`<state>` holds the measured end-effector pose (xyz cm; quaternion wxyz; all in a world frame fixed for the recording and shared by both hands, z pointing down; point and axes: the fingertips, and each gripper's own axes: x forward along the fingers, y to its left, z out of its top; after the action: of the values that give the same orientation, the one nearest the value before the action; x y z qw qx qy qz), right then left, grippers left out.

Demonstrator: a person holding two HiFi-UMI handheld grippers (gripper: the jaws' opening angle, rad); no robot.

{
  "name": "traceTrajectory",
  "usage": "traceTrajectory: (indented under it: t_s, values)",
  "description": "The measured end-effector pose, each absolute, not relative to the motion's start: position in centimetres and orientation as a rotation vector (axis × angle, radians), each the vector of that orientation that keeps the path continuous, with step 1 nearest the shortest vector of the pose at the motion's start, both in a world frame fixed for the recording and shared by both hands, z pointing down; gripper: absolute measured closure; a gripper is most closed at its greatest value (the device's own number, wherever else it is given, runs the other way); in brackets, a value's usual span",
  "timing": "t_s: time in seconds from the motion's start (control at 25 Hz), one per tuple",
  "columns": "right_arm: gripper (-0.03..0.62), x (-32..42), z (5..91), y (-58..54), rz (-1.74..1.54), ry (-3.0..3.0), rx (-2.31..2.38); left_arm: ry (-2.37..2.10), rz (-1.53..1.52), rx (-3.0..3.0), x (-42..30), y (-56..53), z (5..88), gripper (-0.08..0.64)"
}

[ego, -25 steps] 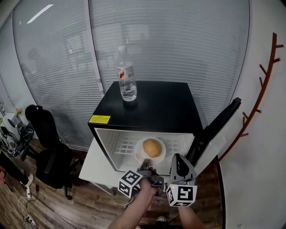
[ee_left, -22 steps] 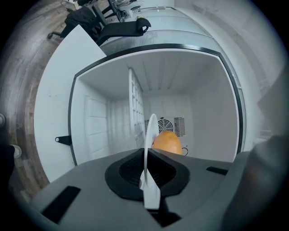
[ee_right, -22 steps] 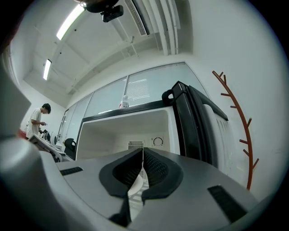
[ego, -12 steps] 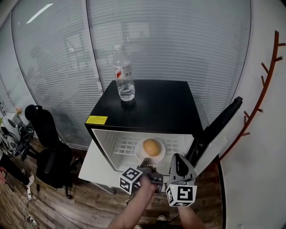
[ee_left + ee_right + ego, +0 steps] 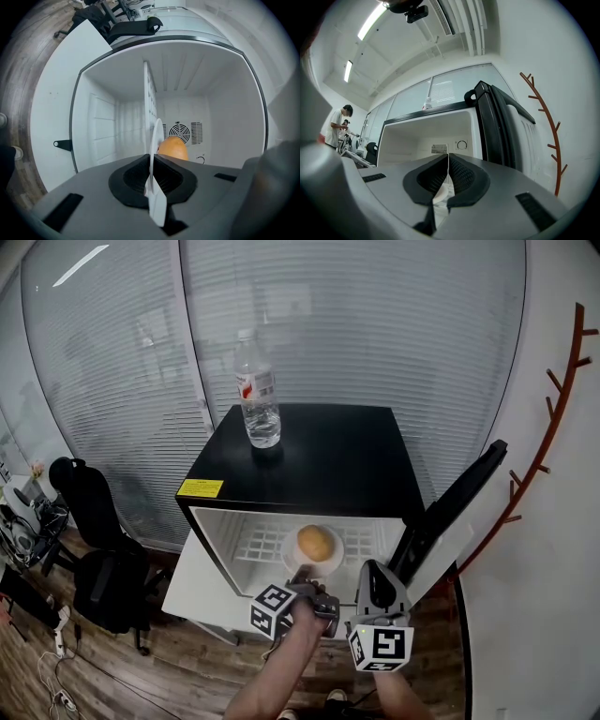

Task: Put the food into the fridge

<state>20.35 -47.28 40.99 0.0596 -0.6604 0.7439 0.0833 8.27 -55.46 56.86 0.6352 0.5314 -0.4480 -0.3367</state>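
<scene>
A small black fridge (image 5: 323, 460) stands with its door (image 5: 452, 507) swung open to the right, showing a white interior (image 5: 117, 122). My left gripper (image 5: 303, 576) is shut on the near rim of a white plate (image 5: 330, 563) that carries a round orange-brown piece of food (image 5: 317, 542). The plate is just inside the fridge opening, above the wire shelf (image 5: 255, 545). In the left gripper view the plate (image 5: 153, 140) shows edge-on between the jaws, with the food (image 5: 172, 148) beyond it. My right gripper (image 5: 373, 576) hangs beside it at the right, shut, with nothing held (image 5: 448, 161).
A clear water bottle (image 5: 258, 399) stands on the fridge top at the back left. A black office chair (image 5: 103, 563) is at the left on the wooden floor. A red-brown branch-shaped coat rack (image 5: 553, 399) is on the right wall. Blinds behind glass back the fridge.
The left gripper has carried the plate with the food slightly deeper into the fridge opening. The right gripper has stayed put.
</scene>
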Motion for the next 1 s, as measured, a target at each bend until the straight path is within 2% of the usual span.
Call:
traceTrajectory:
  t_s: [0.68,0.84,1.0]
  values:
    - [0.563,20.0,40.9,-47.5,0.262,2.253,-2.000,-0.997,-0.815,1.260,8.3,-56.2,56.1,0.518]
    - [0.563,20.1,40.8,-47.3,0.243,2.246,-2.015,-0.939,-0.867,1.311,8.4,-56.3,54.9,0.414]
    - [0.563,19.8,40.7,-47.1,0.255,2.249,-2.007,-0.900,-0.884,1.327,8.6,-56.0,54.8,0.349]
